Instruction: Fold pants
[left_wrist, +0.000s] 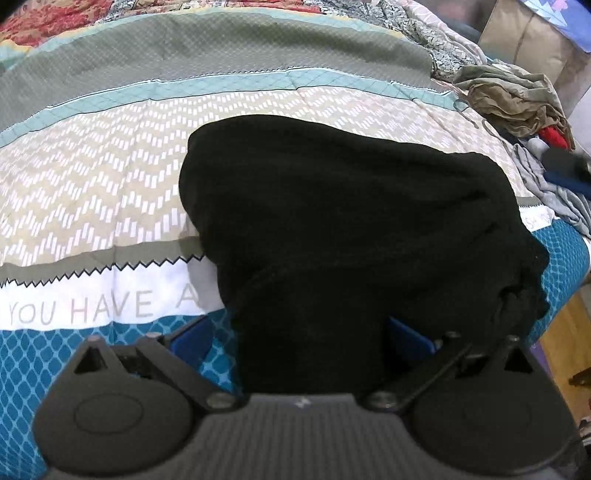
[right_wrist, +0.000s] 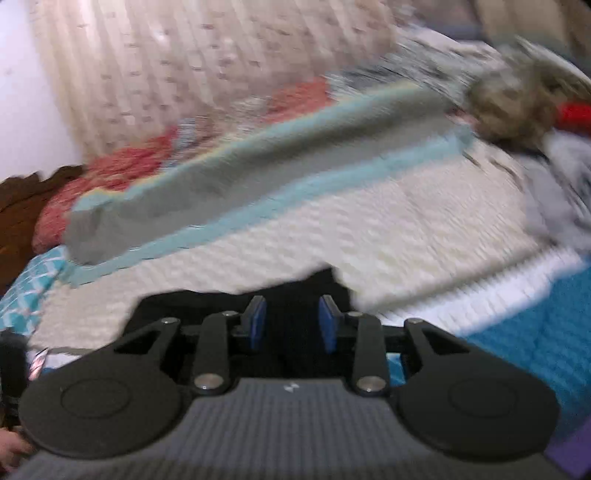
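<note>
Black pants (left_wrist: 351, 203) lie bunched in a folded heap on the patterned quilt (left_wrist: 110, 184), toward its right side. My left gripper (left_wrist: 301, 339) is low over their near end, jaws spread wide. The cloth lies between the blue pads (left_wrist: 192, 339), and the left pad stands clear of it. The right wrist view is blurred. There my right gripper (right_wrist: 291, 325) is open a narrow way above an edge of the pants (right_wrist: 192, 301). Dark cloth shows through the gap, with neither pad pressing on it.
A pile of loose clothes (left_wrist: 517, 99) sits at the quilt's far right, with grey and red pieces below it. The bed edge drops to a wooden floor (left_wrist: 565, 350) on the right. A curtain (right_wrist: 184, 55) hangs behind the bed.
</note>
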